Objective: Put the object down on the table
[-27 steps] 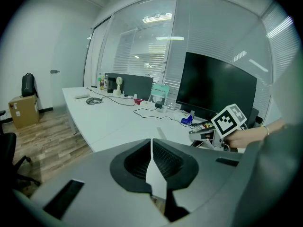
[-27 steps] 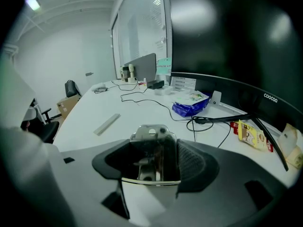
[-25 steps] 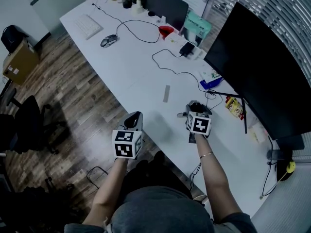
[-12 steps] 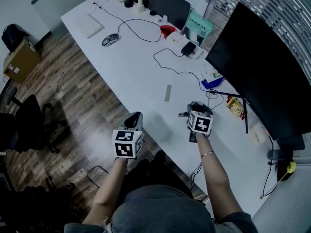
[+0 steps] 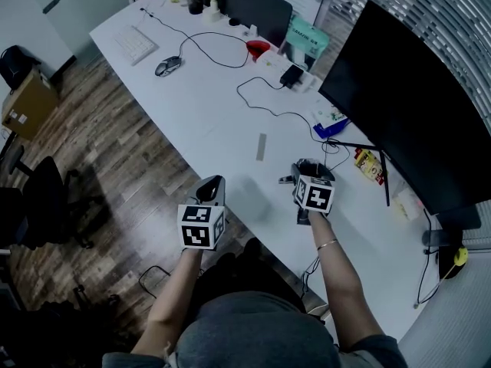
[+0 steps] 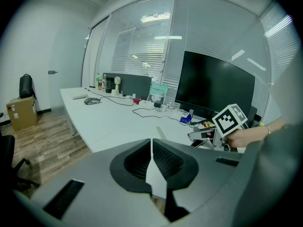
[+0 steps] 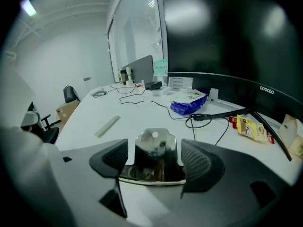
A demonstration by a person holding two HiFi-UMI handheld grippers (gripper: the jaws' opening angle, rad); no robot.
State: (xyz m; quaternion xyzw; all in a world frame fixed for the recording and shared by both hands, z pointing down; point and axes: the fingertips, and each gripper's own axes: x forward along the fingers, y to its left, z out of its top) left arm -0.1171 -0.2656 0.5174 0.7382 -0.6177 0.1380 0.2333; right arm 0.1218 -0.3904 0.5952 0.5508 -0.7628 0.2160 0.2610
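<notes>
A shiny metal object (image 7: pixel 155 150) with a flat tab and a small hole sits between the jaws of my right gripper (image 7: pixel 155 163). Those jaws are opening, and a narrow gap shows on each side between the pads and the metal. In the head view the right gripper (image 5: pixel 307 169) is low over the white table (image 5: pixel 215 113), near its front edge, with a bit of the metal object (image 5: pixel 288 180) sticking out to the left. My left gripper (image 5: pixel 211 188) hangs off the table's front edge, over the floor. In the left gripper view the left gripper (image 6: pixel 151 151) is shut and holds nothing.
A big black monitor (image 5: pixel 414 121) stands to the right, its stand and cables (image 5: pixel 345 148) just beyond the right gripper. A grey strip (image 5: pixel 261 146), a blue packet (image 5: pixel 331 131) and a snack packet (image 5: pixel 370 167) lie nearby. A mouse (image 5: pixel 166 66) and keyboard (image 5: pixel 134 44) sit far off.
The head camera has shifted a little. Both grippers keep their places over the table's front edge.
</notes>
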